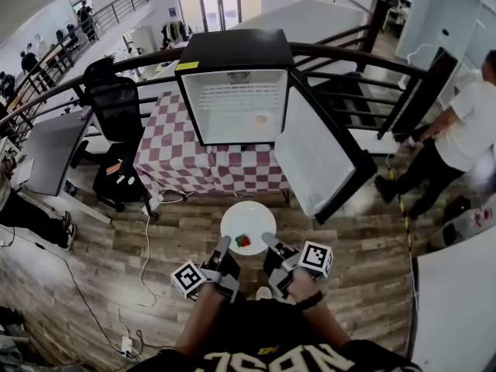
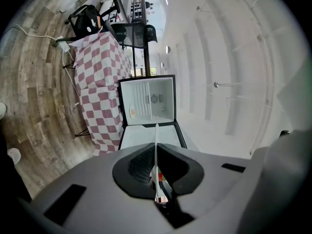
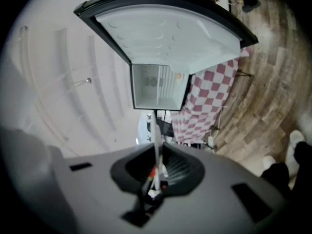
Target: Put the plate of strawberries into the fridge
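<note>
A white plate (image 1: 248, 225) with a red strawberry (image 1: 243, 241) on it hangs level over the wooden floor, in front of the small black fridge (image 1: 236, 103). The fridge stands on a checkered table, and its door (image 1: 314, 161) is swung wide to the right. My left gripper (image 1: 225, 246) is shut on the plate's near-left rim. My right gripper (image 1: 269, 242) is shut on its near-right rim. In the left gripper view the plate (image 2: 156, 143) shows edge-on between the jaws, pointing at the fridge (image 2: 148, 101). The right gripper view has the plate (image 3: 155, 140) edge-on too.
The red-and-white checkered table (image 1: 178, 157) carries the fridge. A black office chair (image 1: 116, 103) and a grey desk (image 1: 50, 149) stand to the left. A person (image 1: 457, 138) stands at the right by the railing. A white tabletop (image 1: 457, 301) fills the lower right. A cable (image 1: 147, 239) runs across the floor.
</note>
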`<state>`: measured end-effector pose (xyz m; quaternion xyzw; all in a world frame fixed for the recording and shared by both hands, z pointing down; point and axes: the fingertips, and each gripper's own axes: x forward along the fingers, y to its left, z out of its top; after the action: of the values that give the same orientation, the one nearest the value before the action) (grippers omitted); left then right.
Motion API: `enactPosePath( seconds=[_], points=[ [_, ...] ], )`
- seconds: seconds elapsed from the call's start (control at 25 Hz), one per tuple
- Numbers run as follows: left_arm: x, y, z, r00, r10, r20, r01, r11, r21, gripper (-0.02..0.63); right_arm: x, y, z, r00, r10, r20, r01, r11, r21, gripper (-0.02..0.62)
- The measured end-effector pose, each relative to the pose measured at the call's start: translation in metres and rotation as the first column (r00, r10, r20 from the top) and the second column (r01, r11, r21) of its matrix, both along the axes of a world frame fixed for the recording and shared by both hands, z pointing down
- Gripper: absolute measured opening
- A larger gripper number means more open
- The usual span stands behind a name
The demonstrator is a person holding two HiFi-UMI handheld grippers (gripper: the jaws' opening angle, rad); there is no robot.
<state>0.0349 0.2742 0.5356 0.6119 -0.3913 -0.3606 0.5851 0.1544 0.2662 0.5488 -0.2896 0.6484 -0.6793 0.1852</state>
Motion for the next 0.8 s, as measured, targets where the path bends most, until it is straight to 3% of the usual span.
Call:
enactPosePath(
  seconds=[0.4,0.8],
  points=[
    [-0.027,-0.009,0.011,0.997,-0.079,-0.008,0.078,0.996,-0.039,0.031,-0.029,-0.015,0.009,0.998,-0.057,0.021,0.057,0.998,-0.008,0.035],
    [-0.074,-0.139,0.020,1.000,0.003,-0.014,-0.003,0.999,-0.036,0.032,-0.074,-0.133,0.018,0.999,0.051,-0.009,-0.051,0.999,-0.018,0.035]
  ],
)
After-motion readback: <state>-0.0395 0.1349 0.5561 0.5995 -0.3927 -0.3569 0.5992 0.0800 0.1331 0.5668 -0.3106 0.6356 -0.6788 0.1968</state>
